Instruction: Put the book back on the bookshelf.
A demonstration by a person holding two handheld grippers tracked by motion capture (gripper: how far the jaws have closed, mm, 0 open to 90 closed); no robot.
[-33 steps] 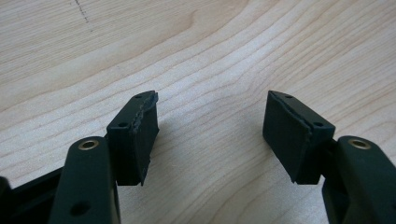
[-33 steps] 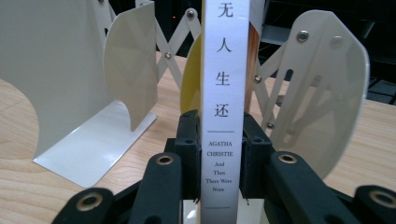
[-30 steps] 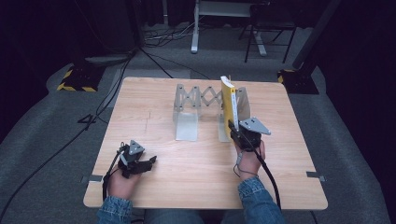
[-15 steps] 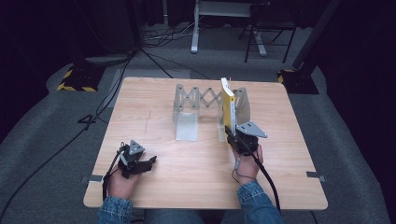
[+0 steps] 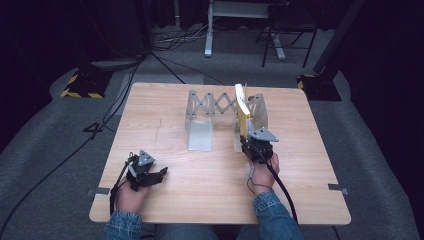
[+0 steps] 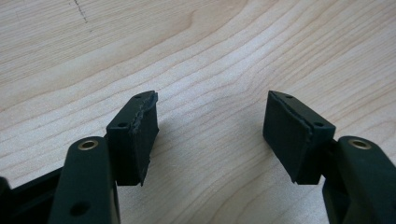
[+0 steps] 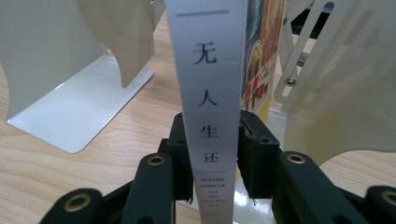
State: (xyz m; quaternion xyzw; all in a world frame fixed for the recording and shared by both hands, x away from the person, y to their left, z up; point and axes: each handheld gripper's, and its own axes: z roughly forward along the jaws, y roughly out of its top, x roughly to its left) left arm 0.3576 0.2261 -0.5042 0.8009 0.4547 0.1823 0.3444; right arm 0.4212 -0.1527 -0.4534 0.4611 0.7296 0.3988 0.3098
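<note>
- Legibly, the book (image 7: pixel 212 93) spine reads "无人生还" and "AGATHA CHRISTIE".
- Right gripper (image 7: pixel 214 154) clamps the upright book at the rack (image 5: pixel 200 107), right end.
- Left gripper (image 6: pixel 210 126) rests on the table (image 5: pixel 210 175), jaws apart, grasping nothing.

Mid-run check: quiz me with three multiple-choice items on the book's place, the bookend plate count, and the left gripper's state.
1. Where is the book?
A. Flat at the table's near edge
B. Upright by the rack's right plate
C. On the floor

2. How many upright plates has the expanding rack?
A. Two
B. Four
C. One

3. The left gripper is:
A. Shut on the book
B. Shut, empty
C. Open, empty

Key: 1 B, the right gripper clamps its spine upright beside that plate; 2 A, one plate at each end of the lattice; 3 C, bare wood shows between its jaws.
</note>
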